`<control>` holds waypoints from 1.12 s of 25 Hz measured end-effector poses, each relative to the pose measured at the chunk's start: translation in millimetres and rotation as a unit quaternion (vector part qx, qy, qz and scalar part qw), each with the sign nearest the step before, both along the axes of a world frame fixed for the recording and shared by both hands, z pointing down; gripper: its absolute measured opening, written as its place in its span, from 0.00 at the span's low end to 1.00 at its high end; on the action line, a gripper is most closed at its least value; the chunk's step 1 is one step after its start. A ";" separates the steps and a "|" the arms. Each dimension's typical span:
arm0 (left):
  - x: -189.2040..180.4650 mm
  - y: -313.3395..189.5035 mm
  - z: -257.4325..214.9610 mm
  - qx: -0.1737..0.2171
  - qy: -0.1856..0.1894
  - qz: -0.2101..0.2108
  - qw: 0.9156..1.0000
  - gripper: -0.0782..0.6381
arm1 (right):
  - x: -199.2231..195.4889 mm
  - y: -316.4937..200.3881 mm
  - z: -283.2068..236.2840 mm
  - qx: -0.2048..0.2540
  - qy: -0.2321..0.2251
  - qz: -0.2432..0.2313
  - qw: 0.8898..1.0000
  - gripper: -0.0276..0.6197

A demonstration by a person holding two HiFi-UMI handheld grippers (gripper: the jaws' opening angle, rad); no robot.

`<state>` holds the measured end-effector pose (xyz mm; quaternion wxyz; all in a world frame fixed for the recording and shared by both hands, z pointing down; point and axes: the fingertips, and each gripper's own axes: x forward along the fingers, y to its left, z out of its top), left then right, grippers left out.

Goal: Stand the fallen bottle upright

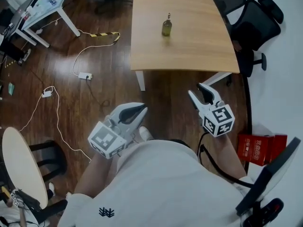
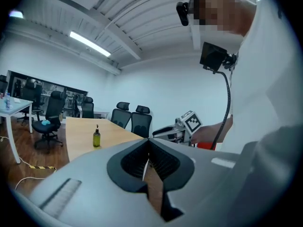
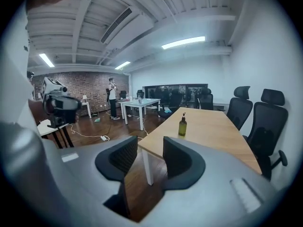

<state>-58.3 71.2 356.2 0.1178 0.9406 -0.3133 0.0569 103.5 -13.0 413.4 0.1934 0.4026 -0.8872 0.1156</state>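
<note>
A small olive-green pump bottle (image 1: 166, 25) stands upright on the light wooden table (image 1: 199, 51), well ahead of both grippers. It also shows as the bottle (image 2: 96, 137) in the left gripper view and as the bottle (image 3: 182, 125) in the right gripper view. My left gripper (image 1: 141, 109) hangs low over the floor near the person's body, its jaws together with nothing between them. My right gripper (image 1: 199, 91) is held short of the table's near edge, jaws apart and empty. Neither gripper touches the bottle.
Black office chairs (image 1: 255, 18) line the table's right side. A white desk (image 1: 47, 8) stands at far left, with cables and a power strip (image 1: 85, 75) on the wooden floor. A red box (image 1: 260, 148) lies at right and a round table (image 1: 16, 167) at lower left.
</note>
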 end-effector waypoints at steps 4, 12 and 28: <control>35.3 22.9 0.5 0.004 -0.004 0.028 1.000 0.11 | 21.8 62.0 -13.1 -0.005 -0.013 -0.002 1.000 0.31; 100.0 94.2 -5.4 0.008 -0.017 0.065 0.998 0.11 | 60.5 158.4 -37.1 0.018 -0.027 -0.009 0.999 0.31; 150.0 177.6 3.2 -0.002 -0.026 0.076 0.997 0.11 | 82.2 245.3 -43.8 0.037 -0.028 -0.033 0.998 0.28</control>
